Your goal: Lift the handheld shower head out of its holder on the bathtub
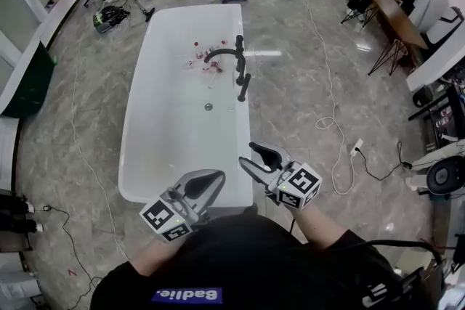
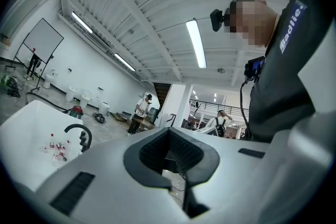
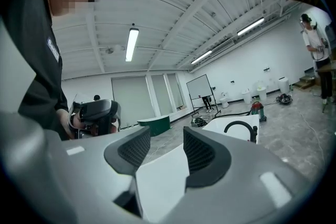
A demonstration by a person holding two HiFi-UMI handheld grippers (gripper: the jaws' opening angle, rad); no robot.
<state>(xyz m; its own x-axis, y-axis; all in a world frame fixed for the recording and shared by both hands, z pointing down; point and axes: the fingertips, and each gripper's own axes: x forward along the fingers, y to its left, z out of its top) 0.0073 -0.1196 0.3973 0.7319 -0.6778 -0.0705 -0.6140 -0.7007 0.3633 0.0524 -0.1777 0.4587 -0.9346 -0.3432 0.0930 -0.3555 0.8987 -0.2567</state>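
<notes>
Item: reach for the shower head, hazards noted. Left claw (image 1: 207,184): clenched on nothing, held over the near end of the tub (image 1: 133,120). As it stands it could not steady anything without first releasing. Tub: white, long axis running near to far, with small bottles (image 1: 201,58) lying inside toward the far end. A dropped head would likely fall among them. Faucet (image 1: 224,52): black, curved spout, standing on the right rim toward the far end. Shower head (image 1: 243,87): black, seated in its holder on the right rim, just near of the faucet and well apart from both claws. Being the same colour as the faucet parts and close beside them, it invites a grip on the wrong piece. A pull taken at a slant may jam it in the holder, and its hose, not made out here, may drag. Right claw (image 1: 248,155): released, jaws apart with nothing between them, over the tub's near right corner and pointing along the tub. Its smooth target may slip from a shallow bite. Cable (image 1: 328,123): loose on the floor right of the tub, a likely snag for feet on the way round.
</notes>
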